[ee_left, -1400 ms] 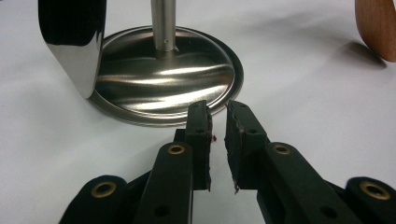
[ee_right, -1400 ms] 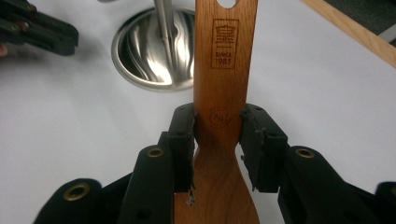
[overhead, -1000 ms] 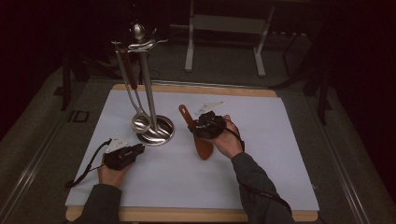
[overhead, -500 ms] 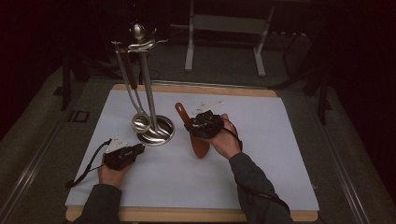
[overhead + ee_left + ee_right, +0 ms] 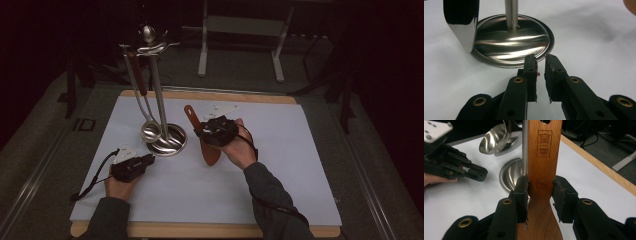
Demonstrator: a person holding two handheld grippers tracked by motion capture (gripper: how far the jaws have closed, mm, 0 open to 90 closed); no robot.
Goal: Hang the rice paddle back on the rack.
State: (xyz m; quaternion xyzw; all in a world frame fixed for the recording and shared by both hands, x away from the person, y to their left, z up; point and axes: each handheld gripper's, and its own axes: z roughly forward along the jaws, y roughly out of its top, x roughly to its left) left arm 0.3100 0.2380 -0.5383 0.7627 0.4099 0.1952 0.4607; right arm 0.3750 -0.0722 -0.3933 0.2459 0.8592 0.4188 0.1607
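Black and low on the white table, the left gripper rests at the near left, its fingers almost pressed together with a thin slit between them and nothing in it. In the left gripper view their tips sit just short of the rim of the steel stand base, not touching it. To their right in the high view rises the utensil stand, a polished pole on a round dish-shaped base, with a ladle hanging from its top hooks so that the bowl sits just above the base's left edge. Right of the stand lies the wooden spatula, handle pointing away toward the far edge, blade toward the person. The right gripper pinches it at the neck where handle widens into blade: the right gripper view shows both fingers pressed against the two side edges of the wood, just below a burnt-in stamp. Whether the blade touches the table or is lifted off it I cannot tell.
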